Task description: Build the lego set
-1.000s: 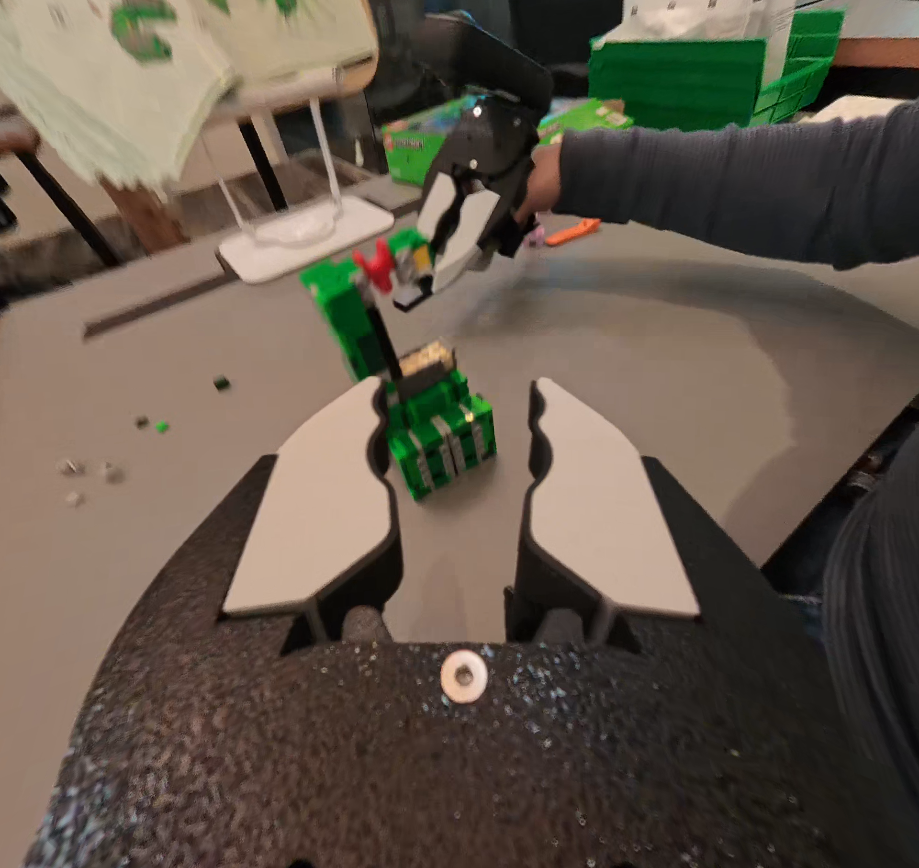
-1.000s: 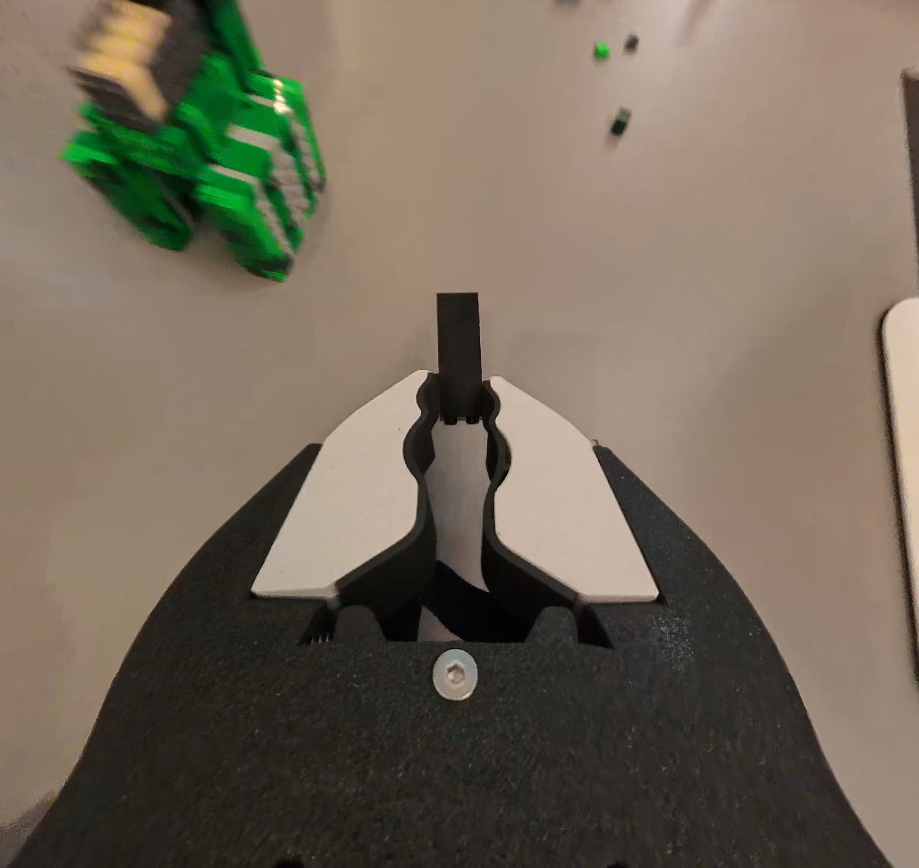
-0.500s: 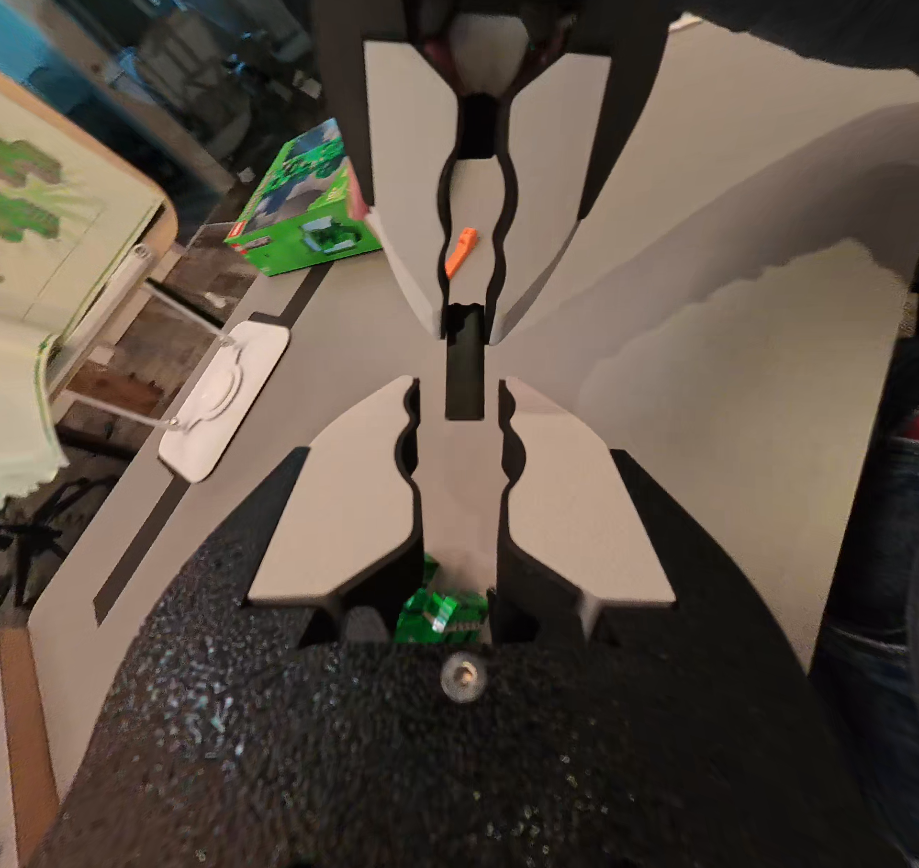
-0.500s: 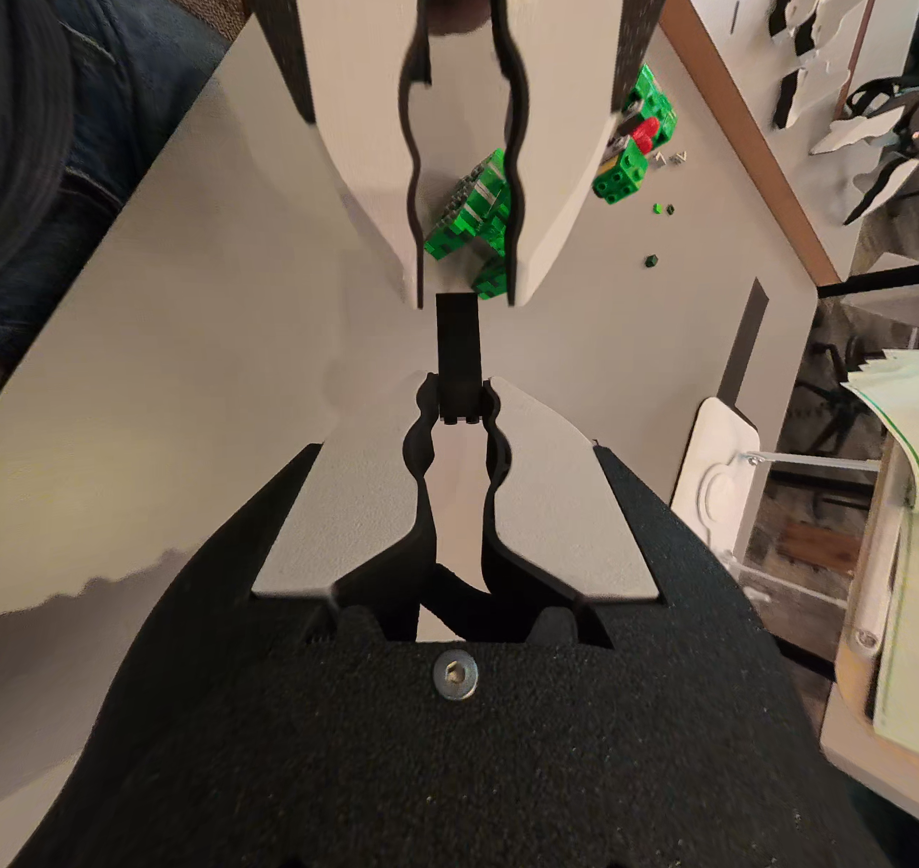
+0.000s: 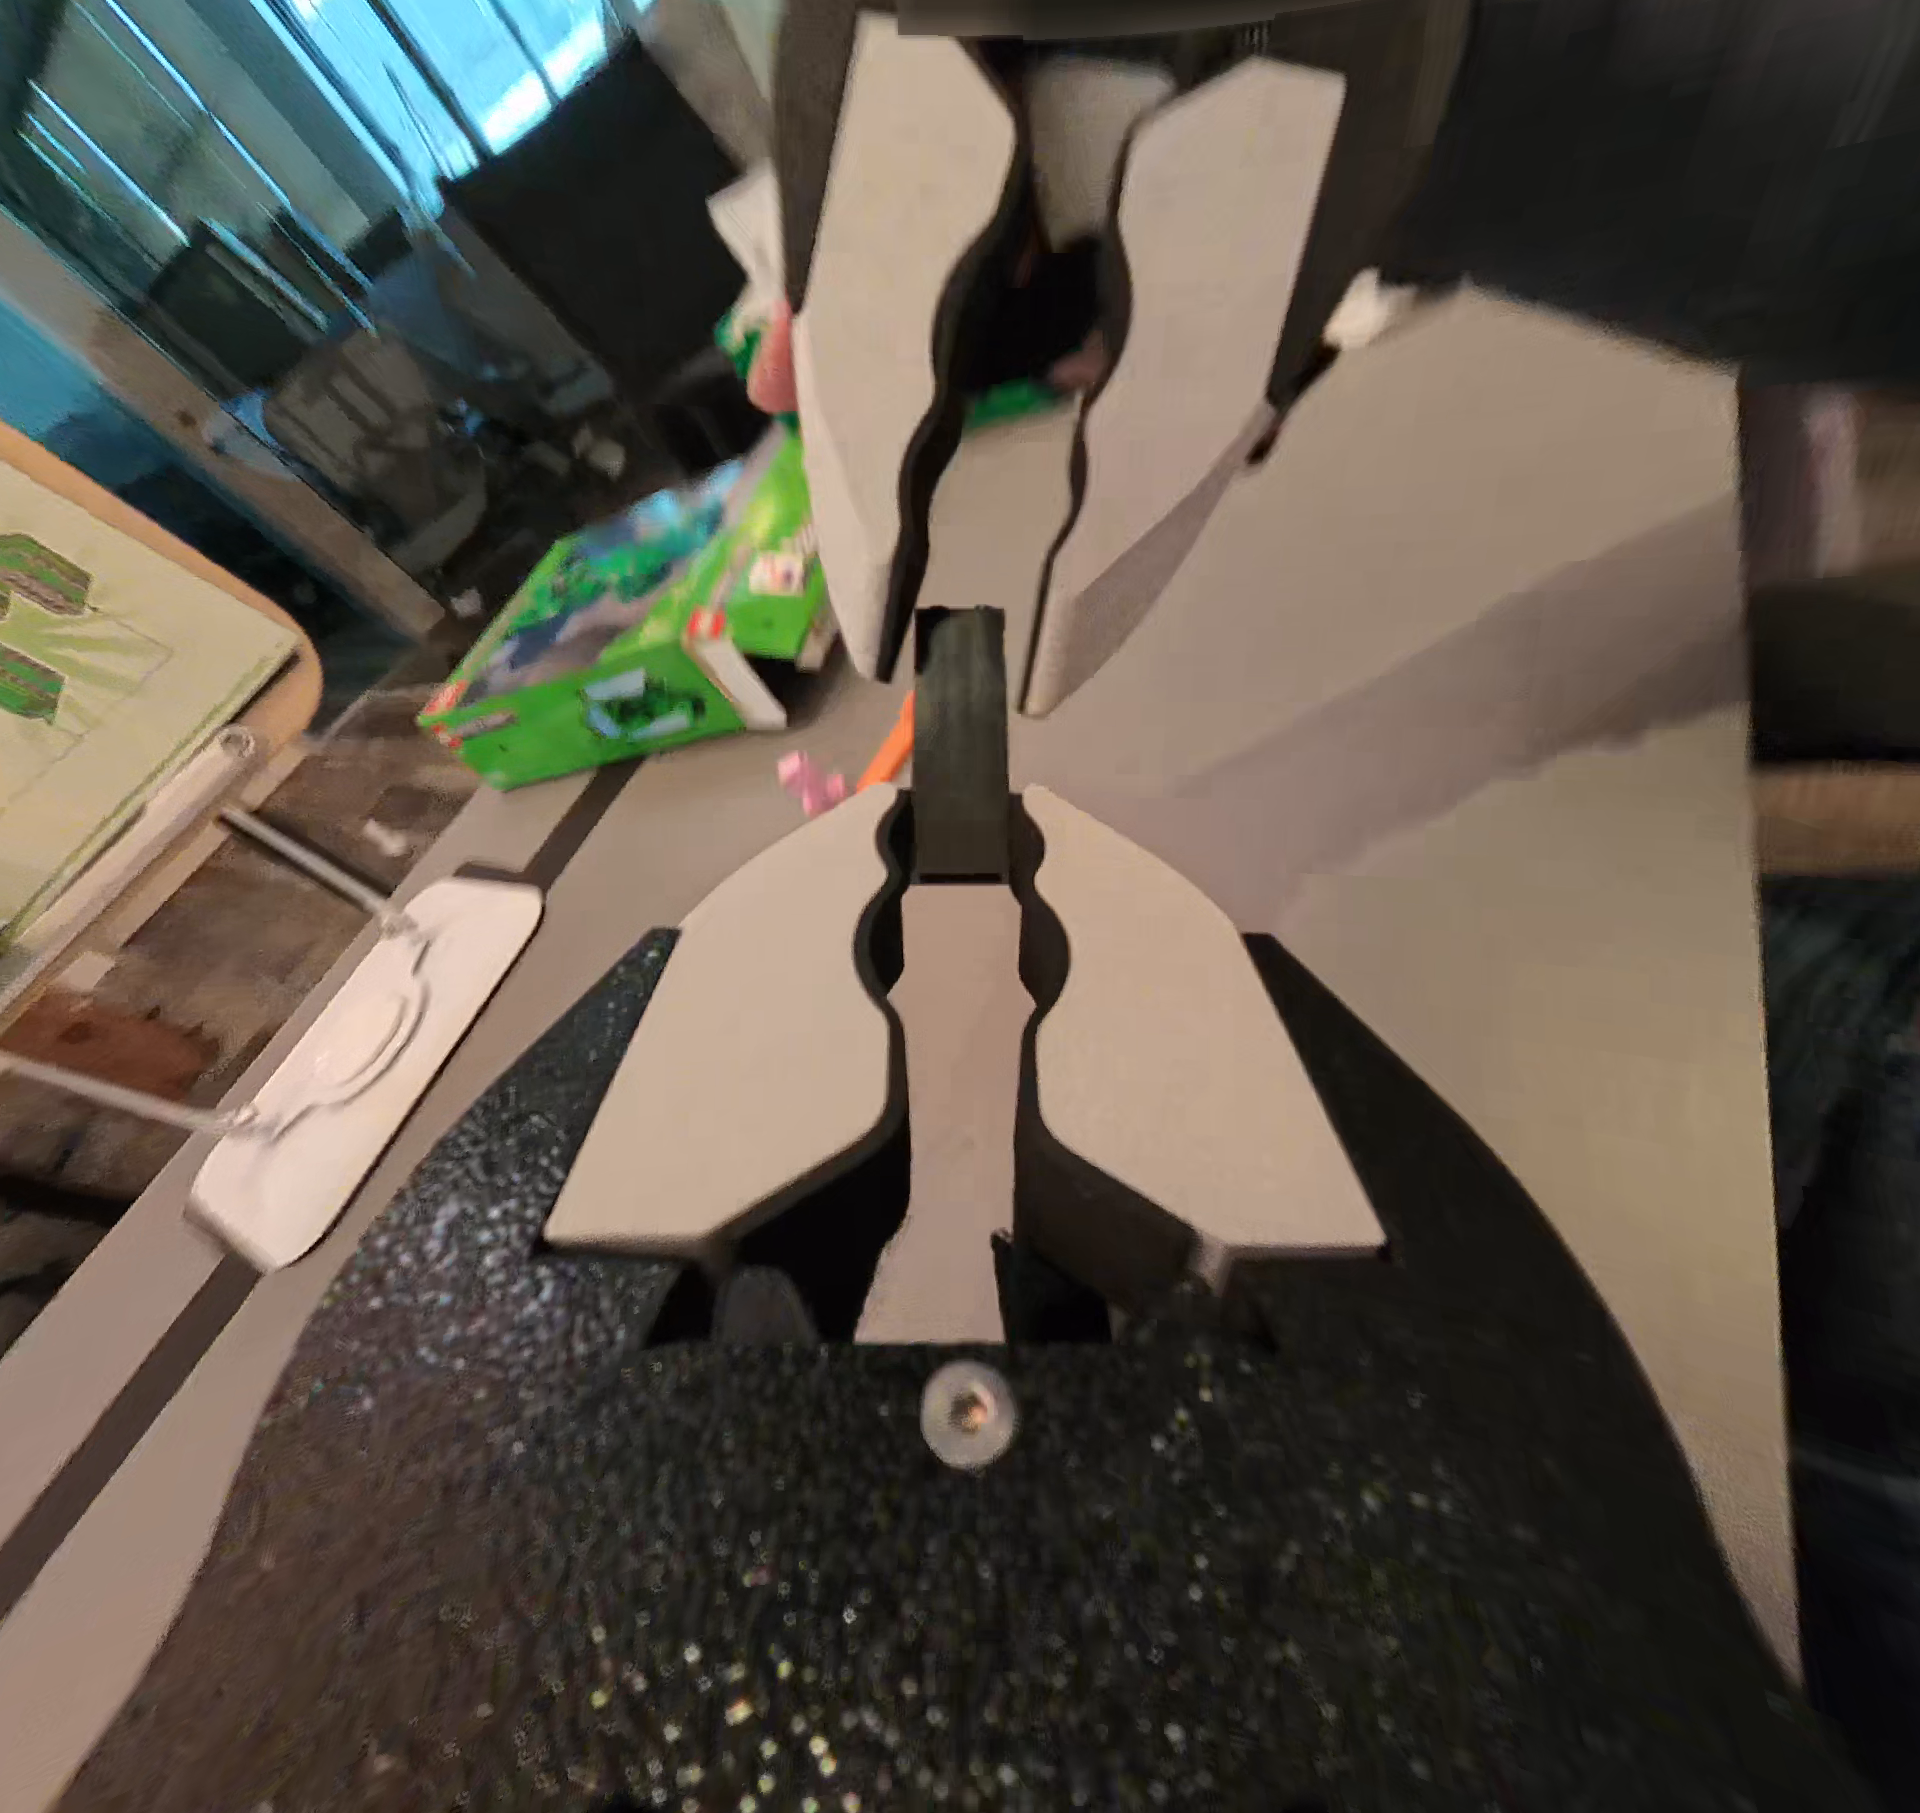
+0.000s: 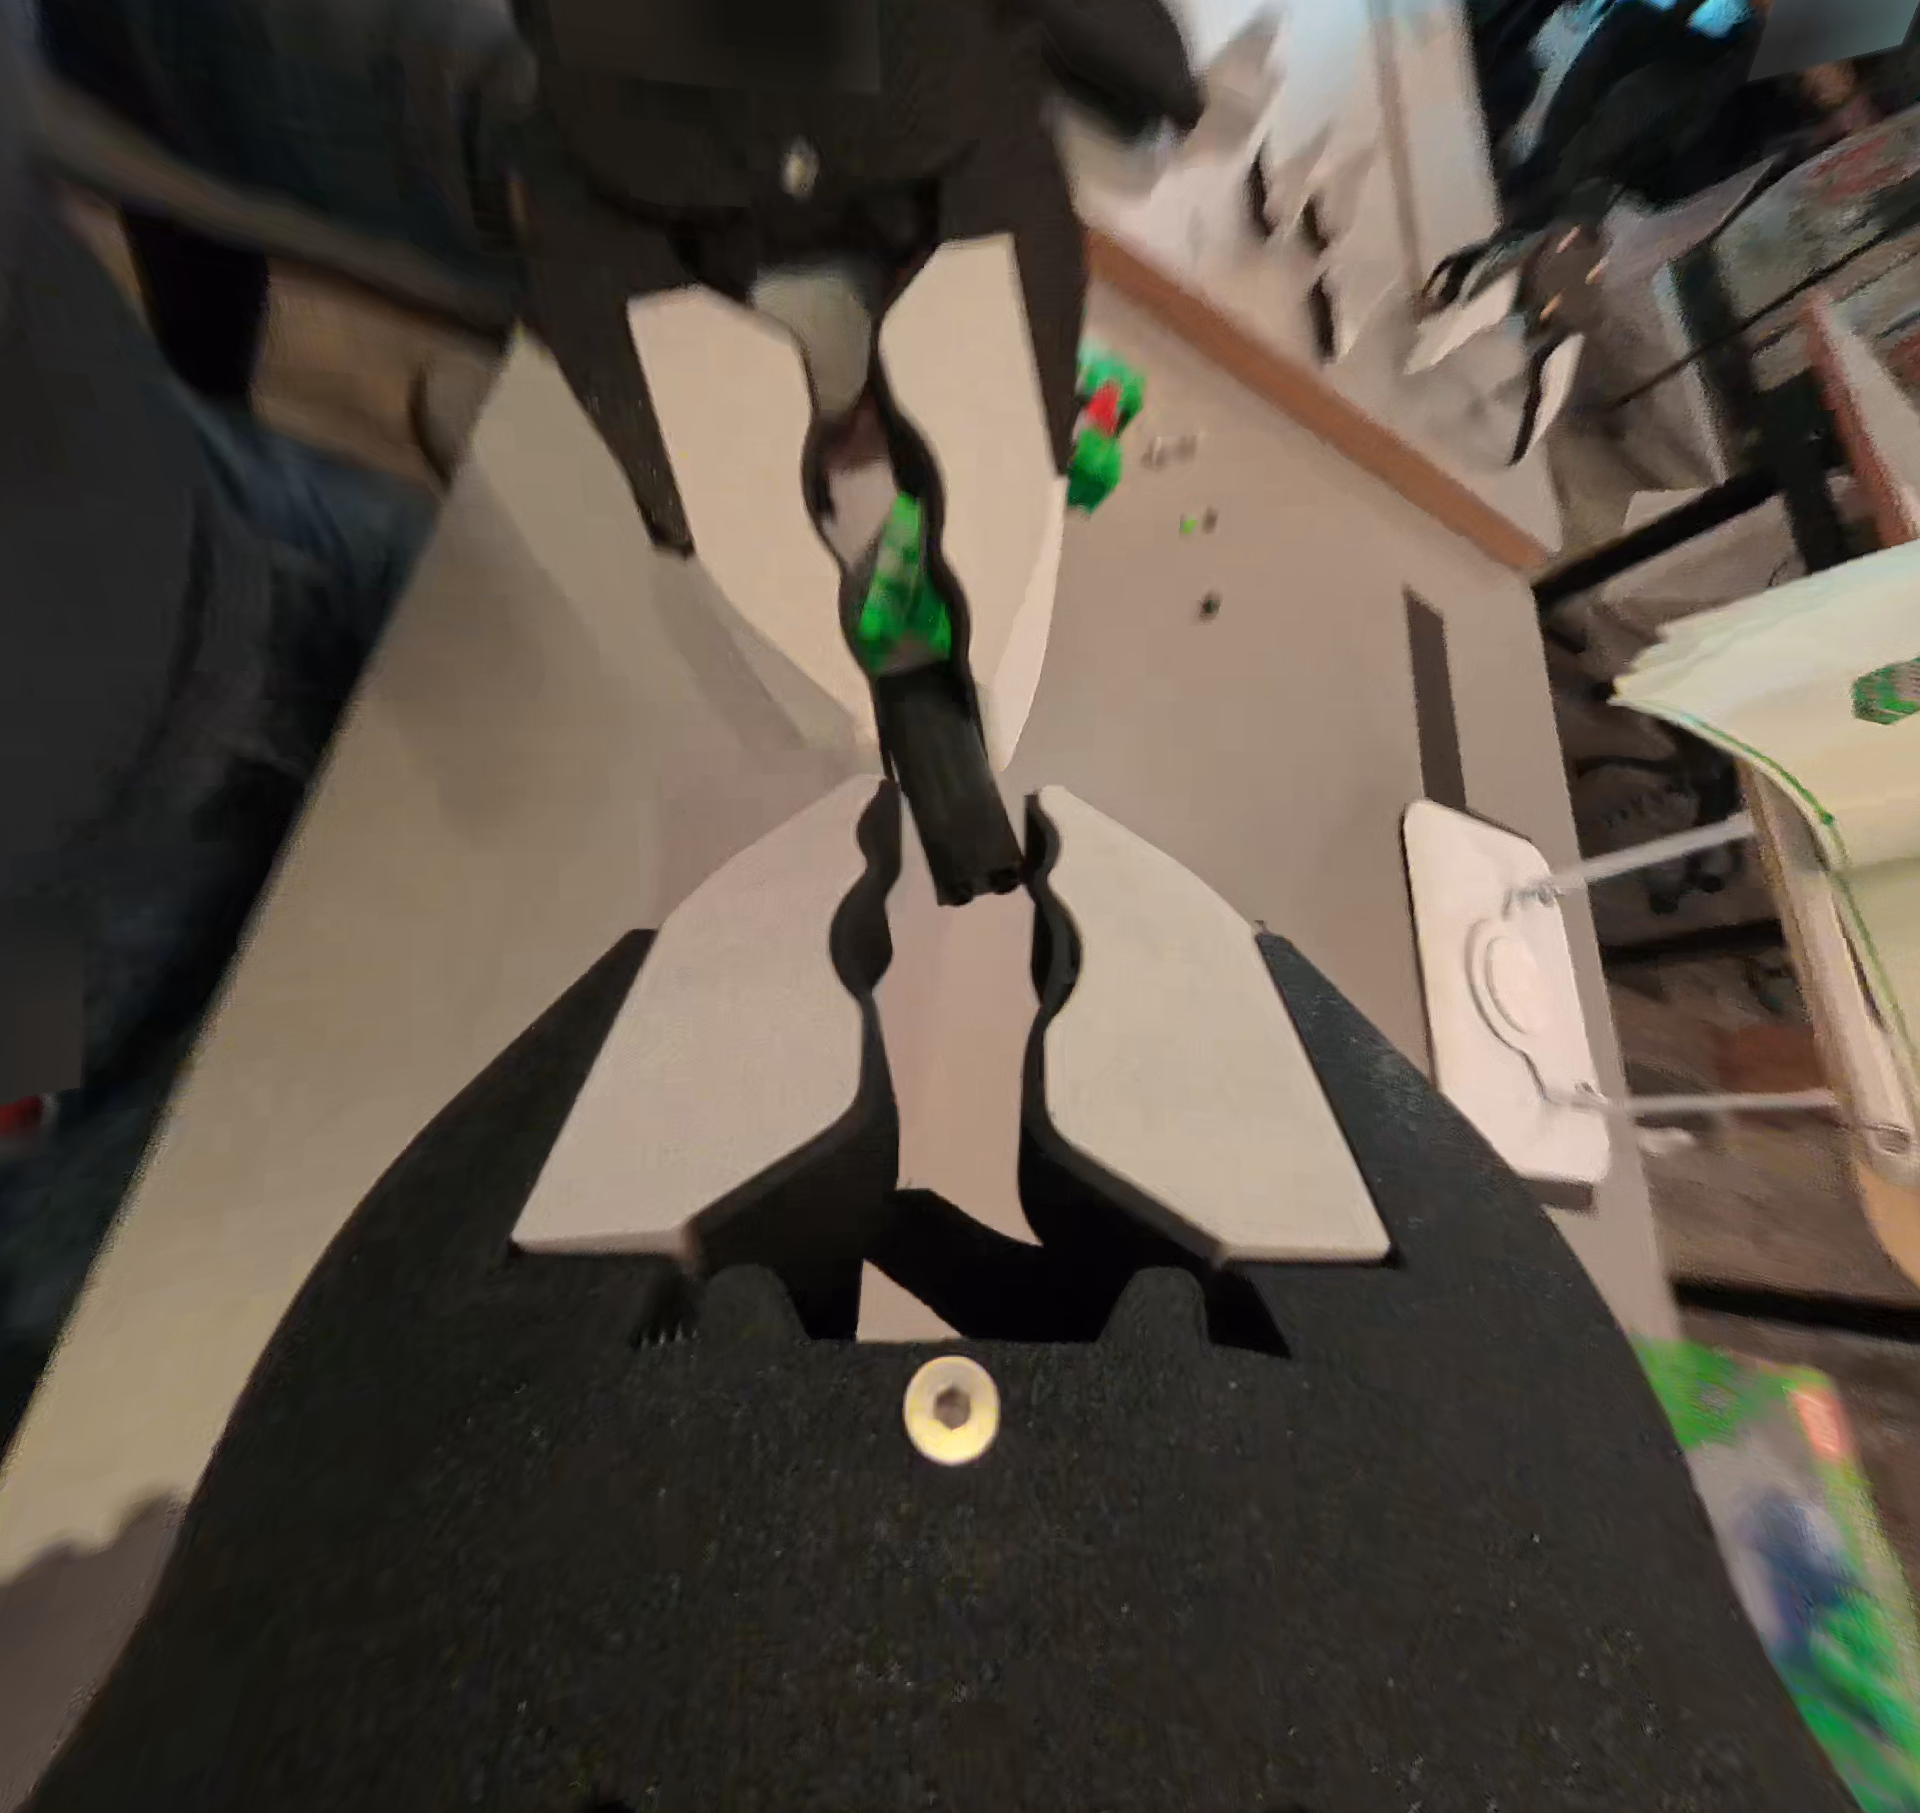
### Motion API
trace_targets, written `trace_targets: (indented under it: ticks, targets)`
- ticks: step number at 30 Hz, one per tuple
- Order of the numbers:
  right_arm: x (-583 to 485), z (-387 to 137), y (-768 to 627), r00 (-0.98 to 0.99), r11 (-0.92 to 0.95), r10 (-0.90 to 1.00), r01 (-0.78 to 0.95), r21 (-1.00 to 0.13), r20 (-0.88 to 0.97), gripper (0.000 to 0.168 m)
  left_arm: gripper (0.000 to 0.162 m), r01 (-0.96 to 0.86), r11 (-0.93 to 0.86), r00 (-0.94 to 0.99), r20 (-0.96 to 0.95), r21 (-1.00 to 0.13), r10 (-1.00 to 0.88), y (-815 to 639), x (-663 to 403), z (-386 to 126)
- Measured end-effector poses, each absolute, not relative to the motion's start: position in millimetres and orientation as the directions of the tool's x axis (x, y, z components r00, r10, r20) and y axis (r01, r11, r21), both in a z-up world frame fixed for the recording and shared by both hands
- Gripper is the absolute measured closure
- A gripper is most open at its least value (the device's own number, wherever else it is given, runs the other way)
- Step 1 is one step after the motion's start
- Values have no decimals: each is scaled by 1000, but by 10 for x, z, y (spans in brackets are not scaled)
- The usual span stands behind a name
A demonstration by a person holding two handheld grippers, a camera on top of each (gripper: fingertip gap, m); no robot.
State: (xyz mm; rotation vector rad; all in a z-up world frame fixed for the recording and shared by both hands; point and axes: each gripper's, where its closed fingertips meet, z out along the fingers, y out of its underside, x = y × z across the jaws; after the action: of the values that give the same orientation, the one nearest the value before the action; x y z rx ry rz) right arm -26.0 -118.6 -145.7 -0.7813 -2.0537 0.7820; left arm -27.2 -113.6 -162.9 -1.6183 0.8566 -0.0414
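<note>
A black lego bar (image 5: 961, 755) spans between my two grippers, which face each other tip to tip above the grey table (image 5: 1403, 880). My left gripper (image 5: 958, 828) is closed on its near end. My right gripper (image 6: 961, 828) stands slightly apart around the other end of the bar (image 6: 951, 807), which sits tilted between the fingers without being pinched. In the left wrist view the right gripper's fingertips (image 5: 873, 620) show gaps on both sides of the bar. A green lego body (image 6: 899, 589) shows through the left gripper's fingers. A green and red lego part (image 6: 1101, 433) lies farther off on the table.
A green lego box (image 5: 613, 662) lies at the table's far side, with an orange separator (image 5: 888, 755) and a pink piece (image 5: 810, 781) near it. An instruction booklet (image 6: 1766, 683) stands on a white-based holder (image 6: 1496, 994). Small loose pieces (image 6: 1205, 608) lie near the table's edge.
My left gripper has closed on the black bar. My right gripper's fingers have spread off it, and the bar now sits tilted. Both grippers have risen and turned.
</note>
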Motion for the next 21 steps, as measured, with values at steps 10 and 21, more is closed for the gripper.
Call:
trace_targets:
  ticks: [10,21]
  targets:
    - [-127,-705,-1482,-497,-77,867,-176,-981,21,130,146,300,267,595,-39,-916,-803,-1479,-62,-687]
    - [-184,-555,-1577,-497,-167,866,-176,-970,-59,144,146,328,294,575,-57,-898,-816,-1524,-27,-637]
